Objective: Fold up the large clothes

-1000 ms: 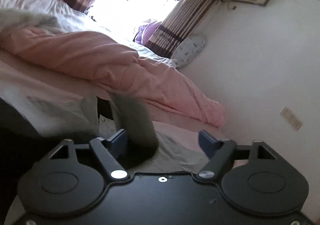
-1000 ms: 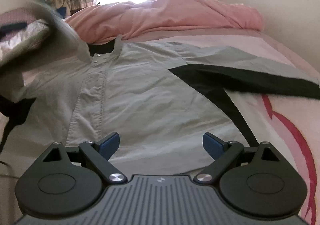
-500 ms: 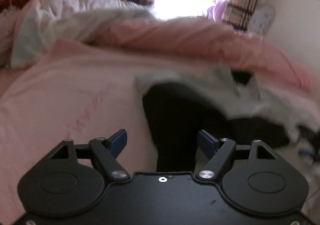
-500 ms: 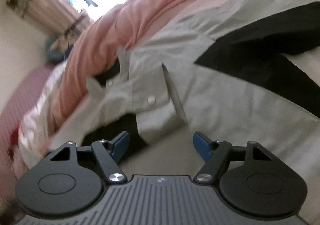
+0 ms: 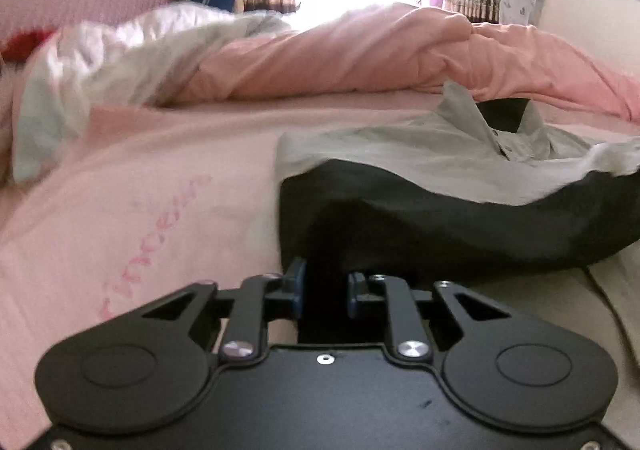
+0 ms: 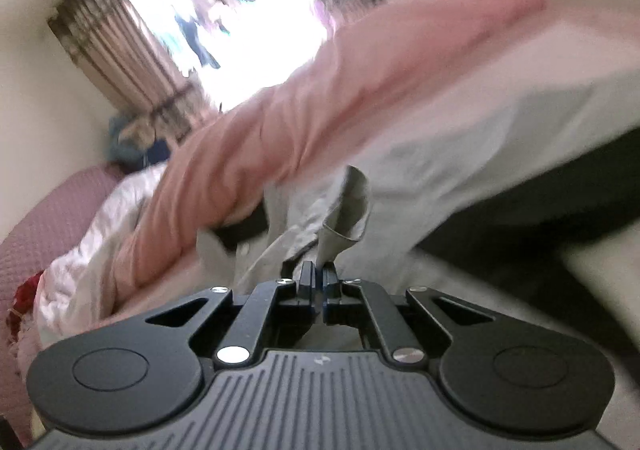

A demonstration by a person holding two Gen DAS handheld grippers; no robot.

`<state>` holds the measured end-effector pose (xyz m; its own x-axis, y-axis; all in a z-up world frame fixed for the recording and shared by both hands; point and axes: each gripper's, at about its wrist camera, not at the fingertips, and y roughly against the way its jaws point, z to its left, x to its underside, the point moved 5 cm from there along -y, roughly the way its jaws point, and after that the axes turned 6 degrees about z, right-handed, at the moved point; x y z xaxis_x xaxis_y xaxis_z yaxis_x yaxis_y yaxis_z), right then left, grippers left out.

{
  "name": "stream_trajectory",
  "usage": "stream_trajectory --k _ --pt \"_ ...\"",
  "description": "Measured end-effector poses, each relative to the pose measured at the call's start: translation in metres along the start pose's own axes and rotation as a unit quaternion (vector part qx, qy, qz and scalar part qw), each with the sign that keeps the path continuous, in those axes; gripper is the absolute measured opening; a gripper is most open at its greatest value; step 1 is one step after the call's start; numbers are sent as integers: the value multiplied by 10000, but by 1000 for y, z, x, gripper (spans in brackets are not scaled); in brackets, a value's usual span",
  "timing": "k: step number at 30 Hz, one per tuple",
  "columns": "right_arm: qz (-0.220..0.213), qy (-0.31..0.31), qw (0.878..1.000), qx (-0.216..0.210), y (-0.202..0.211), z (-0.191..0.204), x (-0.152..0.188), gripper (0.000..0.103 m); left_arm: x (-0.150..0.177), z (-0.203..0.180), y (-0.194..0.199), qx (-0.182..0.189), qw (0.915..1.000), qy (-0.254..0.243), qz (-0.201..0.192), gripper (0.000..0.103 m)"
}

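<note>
Jaws on both grippers have just been closing, each with cloth between them. Left gripper [image 5: 323,290]: pads narrowed onto a dark fold of the shirt [image 5: 420,146], black fabric filling the gap, so I read it as clamped on the black panel at the near left edge of the garment. Right gripper [image 6: 319,282]: fingers pinched nearly flat together, a thin tongue of grey cloth rising straight out from between them (looks like the button placket or collar edge, too blurred to say which).

Progress, my read: early. No finished fold shows anywhere. Shirt is rumpled on the pink sheet [image 5: 140,190], grey front bunched over the black part, collar [image 5: 508,130] standing up at the far end toward the pink duvet [image 5: 360,50]. What's done: both grasp points look taken. What's left: lift, spread or flatten, then every actual fold.

Position relative to jaws, left to right:
- left gripper: garment runs forward and off to the right from the pads, bare sheet to their left; grip sits at the shirt's left border, not mid-panel.
- right gripper: grey body spreads ahead and to the right, black panel further right, duvet beyond on the left; pinched flap is directly at the fingertips.

Right-wrist view is heavily tilted and smeared, so seam detail there is uncertain.
</note>
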<state>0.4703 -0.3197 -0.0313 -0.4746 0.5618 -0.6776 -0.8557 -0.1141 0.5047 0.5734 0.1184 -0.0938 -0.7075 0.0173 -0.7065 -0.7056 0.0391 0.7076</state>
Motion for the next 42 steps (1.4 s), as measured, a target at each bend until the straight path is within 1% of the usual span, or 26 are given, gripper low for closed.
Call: stream_trajectory --k 1,2,3,5,6,7,9,10,11,12,13,15,16,18,21,24,26,28,29,31,32,34,36,37,39,42 --pt "-4 -24 10000 53 3 -8 -3 2 2 4 -3 62 9999 54 62 21" --pt "132 -68 9999 89 2 -18 -2 2 8 5 -2 41 9999 38 117 22" --pt "338 -123 9992 144 -5 -28 3 2 13 4 -4 21 9998 -29 175 24" --pt "798 -273 9955 430 -26 -51 17 2 23 3 -5 -24 9998 -107 192 27" --pt "967 -340 9933 533 -35 -60 25 2 24 3 -6 -48 9997 -149 171 27" --pt "1012 -446 9924 539 -40 -69 32 2 24 3 -2 -51 9997 -175 183 28" --pt "898 -608 9935 351 -35 -73 33 10 24 6 8 -69 9994 -244 241 38" --pt "935 -649 9928 381 -31 -75 32 17 24 9 12 -185 9990 -285 296 55" --pt "971 -653 9922 426 -27 -75 31 22 26 13 20 -287 9985 -326 339 57" --pt "994 -613 9915 566 -22 -75 29 26 24 18 27 -240 9985 -333 373 57" --pt "936 -473 9915 768 -16 -75 27 26 23 22 33 -159 9987 -270 395 56" --pt "650 -14 9938 897 -5 -59 18 26 14 31 44 -11 9993 -14 361 56" --pt "573 113 9946 859 -1 -54 15 26 7 33 50 105 9996 103 259 56" --pt "519 418 9960 602 -1 -34 7 26 -9 31 56 407 9987 306 40 57" --pt "478 760 9943 583 -15 -11 6 26 -27 17 46 854 9951 484 -85 57" --pt "613 921 9911 734 -39 -4 10 26 -32 2 19 1204 9908 613 39 57" --pt "782 915 9886 900 -54 -9 16 26 -29 -5 -2 1263 9894 672 254 57" --pt "877 921 9852 1153 -62 -18 24 25 -22 -8 -21 1207 9893 685 459 57" --pt "881 912 9849 1182 -63 -23 26 24 -17 -8 -28 1181 9892 686 526 57" --pt "789 857 9880 1016 -64 -29 29 21 -9 -8 -38 1172 9895 623 579 57" --pt "784 843 9886 969 -62 -31 29 21 -8 -9 -39 1171 9902 566 505 57" --pt "808 826 9883 991 -58 -30 28 22 -10 -10 -38 1164 9902 551 543 57" --pt "768 932 9871 1052 -51 -23 24 22 -16 -9 -33 1206 9889 676 542 57" --pt "669 1008 9874 1019 -46 -17 22 24 -19 -10 -26 1269 9880 732 481 57" --pt "563 1088 9889 846 -41 -6 20 26 -23 -15 -14 1482 9853 789 319 57" --pt "618 1253 9881 639 -38 7 26 27 -24 -29 -12 1607 9841 663 370 58"
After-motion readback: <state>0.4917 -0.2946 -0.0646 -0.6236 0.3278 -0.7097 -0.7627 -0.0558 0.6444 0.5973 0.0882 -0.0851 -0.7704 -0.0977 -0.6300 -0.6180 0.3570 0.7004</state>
